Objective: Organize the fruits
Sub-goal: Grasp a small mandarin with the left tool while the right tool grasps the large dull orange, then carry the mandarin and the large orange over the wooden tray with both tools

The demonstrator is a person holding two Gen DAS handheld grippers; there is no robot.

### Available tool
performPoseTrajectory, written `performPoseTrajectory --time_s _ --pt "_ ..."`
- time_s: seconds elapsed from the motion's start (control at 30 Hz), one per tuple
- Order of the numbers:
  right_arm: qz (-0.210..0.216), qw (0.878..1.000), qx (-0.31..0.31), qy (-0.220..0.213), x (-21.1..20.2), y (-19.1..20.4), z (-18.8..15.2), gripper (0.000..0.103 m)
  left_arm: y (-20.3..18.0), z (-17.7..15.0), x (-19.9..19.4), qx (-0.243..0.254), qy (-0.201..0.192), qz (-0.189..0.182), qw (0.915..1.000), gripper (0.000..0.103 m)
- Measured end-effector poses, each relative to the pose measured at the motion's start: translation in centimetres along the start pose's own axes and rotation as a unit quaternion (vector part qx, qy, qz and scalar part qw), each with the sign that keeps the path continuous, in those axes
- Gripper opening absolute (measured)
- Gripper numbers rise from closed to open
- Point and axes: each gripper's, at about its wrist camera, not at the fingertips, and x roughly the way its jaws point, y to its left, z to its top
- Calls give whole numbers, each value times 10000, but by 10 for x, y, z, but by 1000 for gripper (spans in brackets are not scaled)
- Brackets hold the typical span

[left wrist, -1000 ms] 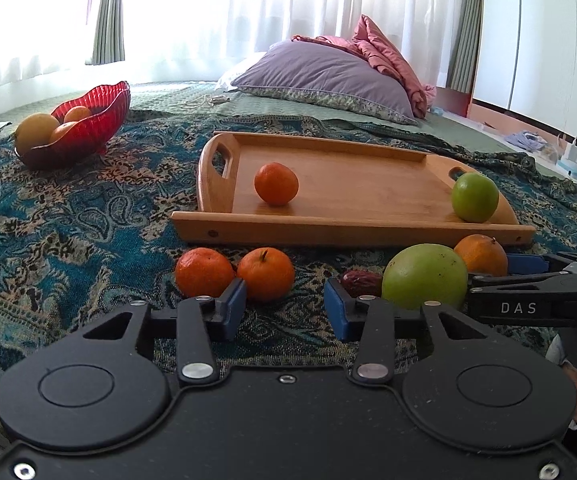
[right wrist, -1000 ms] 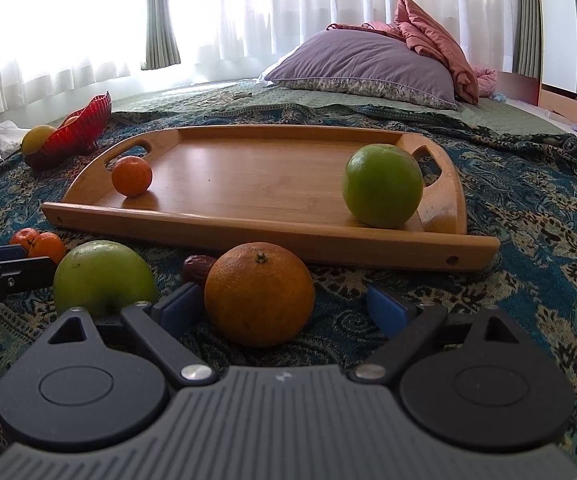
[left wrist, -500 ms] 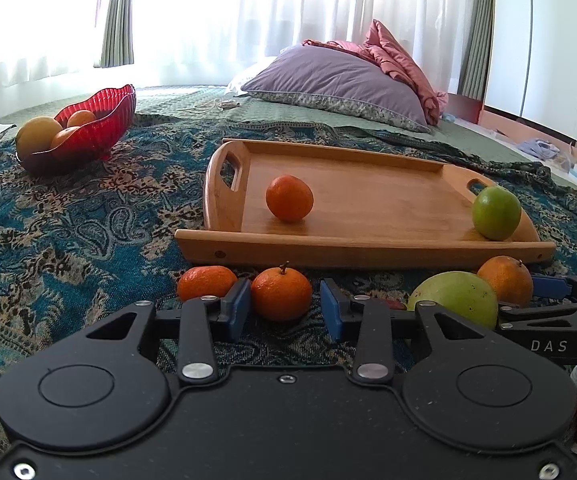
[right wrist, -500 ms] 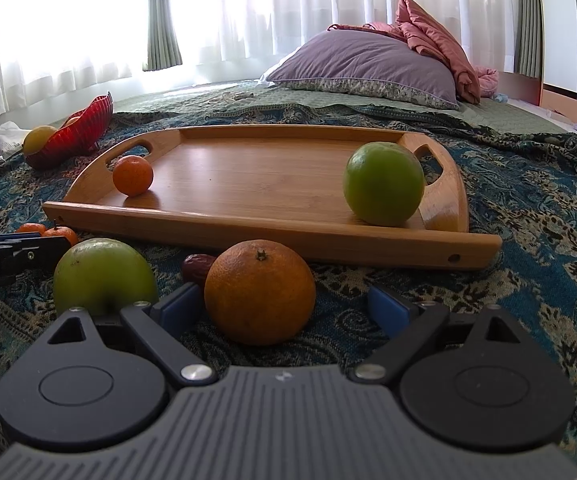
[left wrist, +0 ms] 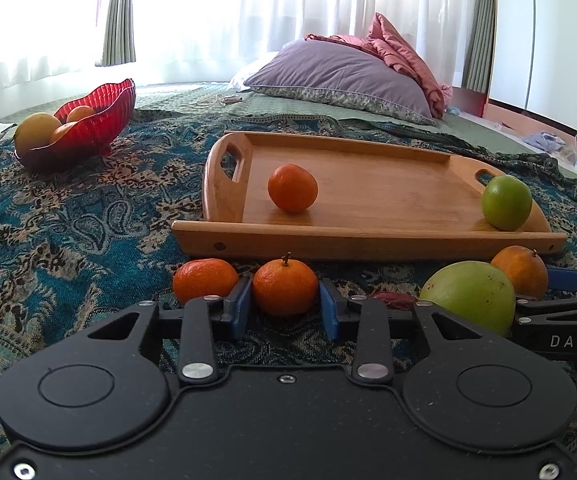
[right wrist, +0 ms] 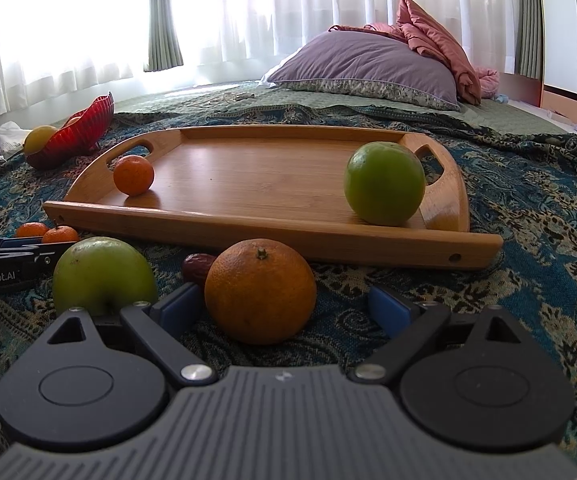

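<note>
Fruits are lying partly on the tray and partly on the bedspread just in front of it. A mandarin and a lime are sitting inside the tray, which looks like the collecting spot, so the job seems only begun. The left hand-held gripper is straddling a stemmed mandarin, its blue pads sitting right against the fruit's sides; whether they are pressing it I cannot tell. Another mandarin is lying just outside the left pad. The right hand-held gripper is resting wide apart around an orange, one pad close by, the other clearly off it. Both tools are sitting low on the cloth, probably so the pads meet the fruit at its widest part. An apple and a dark date are lying between the two tools. A red bowl with more fruit is standing well off to the left. The whole thing is happening on a bed with a pillow at the far end and bright curtains behind.
</note>
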Motion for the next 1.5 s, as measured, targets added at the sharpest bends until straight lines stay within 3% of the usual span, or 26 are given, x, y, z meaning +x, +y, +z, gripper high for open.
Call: performPoseTrajectory --time_s 0.27,0.63,0.97,1.17,1.3,1.5 --pt "-31 10000 -24 13 -1 1 1 97 0 0 1 -59 11 42 10000 34" --pt "157 9996 235 -22 -19 2 10 55 1 1 -11 19 -173 99 9998 33" --pt "131 9988 243 -405 -25 5 38 54 -3 42 -13 202 -437 9 9988 32" --pt "-55 9983 233 -525 -20 -10 83 55 8 92 6 25 -261 -516 9983 32" --pt "-149 9992 253 -270 -7 -29 117 55 14 123 30 35 -62 -576 9983 32" --pt "-334 9984 285 368 26 -50 148 55 18 153 83 -64 670 -641 9957 32"
